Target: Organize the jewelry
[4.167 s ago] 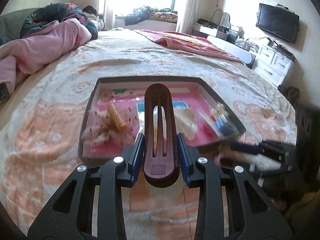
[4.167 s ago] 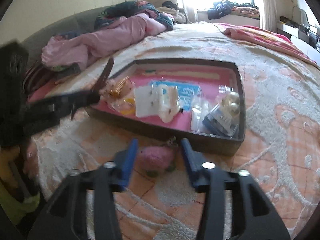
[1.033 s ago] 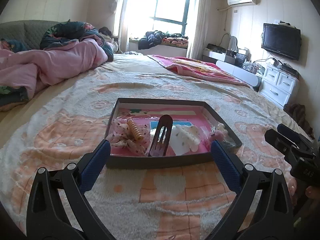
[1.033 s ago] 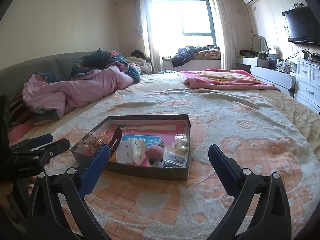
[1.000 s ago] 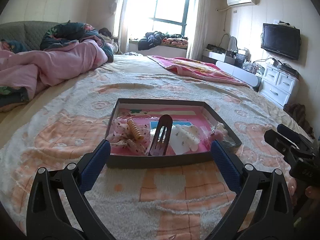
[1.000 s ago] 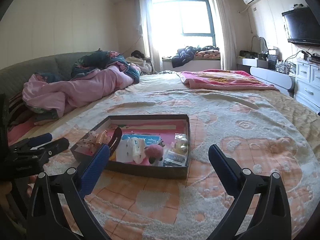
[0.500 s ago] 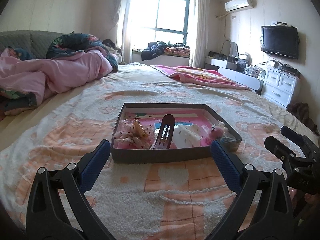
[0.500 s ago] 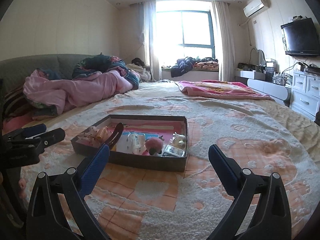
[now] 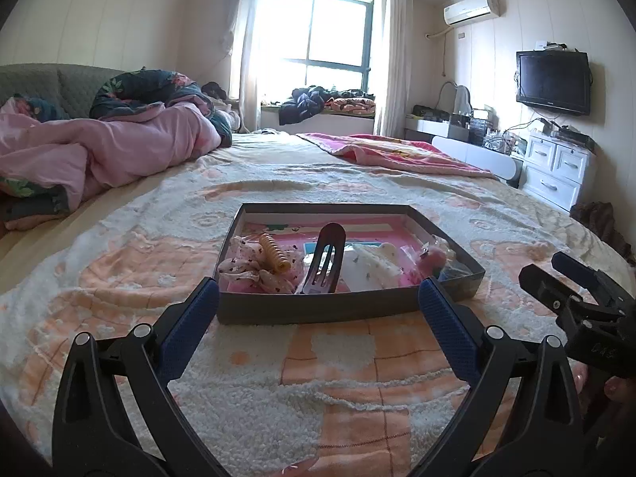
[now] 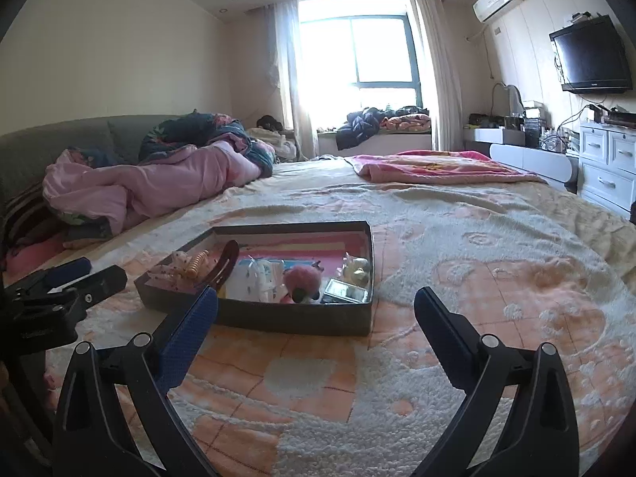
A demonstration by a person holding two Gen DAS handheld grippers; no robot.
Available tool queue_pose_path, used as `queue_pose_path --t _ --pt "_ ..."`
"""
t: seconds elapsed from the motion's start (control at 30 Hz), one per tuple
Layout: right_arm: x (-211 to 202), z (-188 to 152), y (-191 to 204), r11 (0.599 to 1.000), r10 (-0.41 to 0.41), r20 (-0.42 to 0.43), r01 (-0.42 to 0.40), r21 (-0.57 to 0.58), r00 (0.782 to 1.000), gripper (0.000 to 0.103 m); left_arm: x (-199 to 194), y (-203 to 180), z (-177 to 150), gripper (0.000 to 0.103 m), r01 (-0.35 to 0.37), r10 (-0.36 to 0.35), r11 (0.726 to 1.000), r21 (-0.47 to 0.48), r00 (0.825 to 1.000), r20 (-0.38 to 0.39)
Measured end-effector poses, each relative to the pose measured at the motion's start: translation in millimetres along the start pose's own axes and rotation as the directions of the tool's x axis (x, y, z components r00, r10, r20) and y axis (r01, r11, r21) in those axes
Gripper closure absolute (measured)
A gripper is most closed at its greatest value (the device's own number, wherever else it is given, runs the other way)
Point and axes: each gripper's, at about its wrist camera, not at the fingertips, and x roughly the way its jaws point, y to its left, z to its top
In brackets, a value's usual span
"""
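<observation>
Sunlit bedroom window (image 9: 326,35), wall television (image 9: 552,81)

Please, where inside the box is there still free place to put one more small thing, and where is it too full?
Inside the box, the bare pink strip along the far wall is free, behind the dark hair clip. The near half is crowded: spotted scrunchie with orange coil left, white pieces middle, pink pompom right.
</observation>
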Motion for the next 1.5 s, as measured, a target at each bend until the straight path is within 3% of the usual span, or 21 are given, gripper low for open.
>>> queue_pose_path --t 1.5 --pt "-0.4 -1.5 1.3 1.000 -0.023 0.021 0.024 -0.020 1.000 0.007 3.7 -0.4 -0.8 0.011 -0.009 0.009 1.000 0.003 1.000 0.000"
